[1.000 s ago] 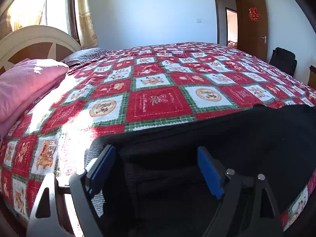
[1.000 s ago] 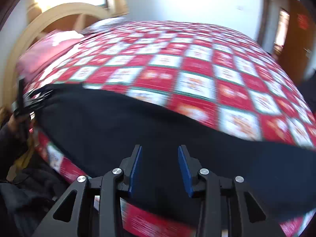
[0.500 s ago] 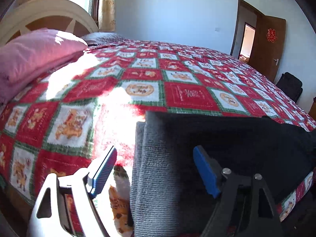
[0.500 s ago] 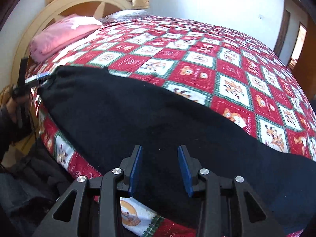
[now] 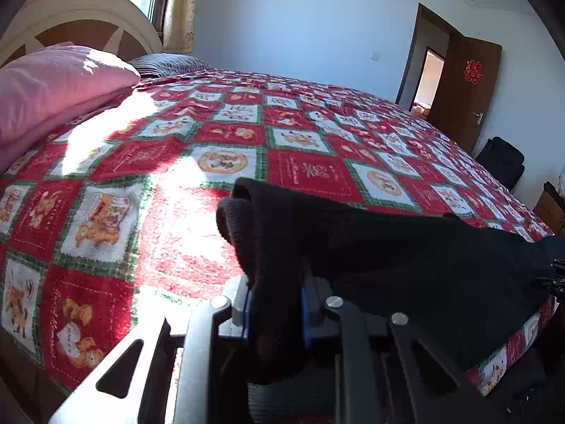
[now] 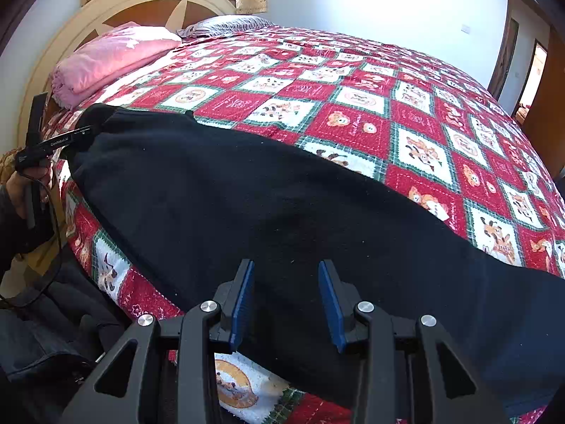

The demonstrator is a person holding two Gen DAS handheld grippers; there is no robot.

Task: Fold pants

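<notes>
Along the near edge of the bed [image 6: 353, 81], lying lengthwise: black pants [image 6: 282, 205], one ribbed end bunched up at the far left. Being pinched there right now by the left gripper [image 5: 275, 312], jaws closed down narrow on a thick wad of that dark knit, cloth spilling up and over the blue pads. Lifting slightly off the quilt, by the look of it. Hovering over the middle of the garment: the right gripper [image 6: 286, 300], jaws standing apart with only fabric beneath them, gripping nothing yet.

Looking like the start of a fold, one end secured and the other still loose. Calling next, probably, for the free jaws to drop and bite the near hem, then for both ends to travel together so the cloth doubles over evenly instead of dragging.

Hanging a little over the bed's front edge: the near side of the pants, so sliding off toward the floor is a risk if pulled this way. Stretching away beyond, broad and flat: the red checked quilt, plenty of room to carry the fold inward. Sitting well apart by the headboard [image 6: 148, 0]: a pink folded blanket [image 6: 113, 56] and a striped pillow [image 6: 229, 23], neither one crowding the work.
</notes>
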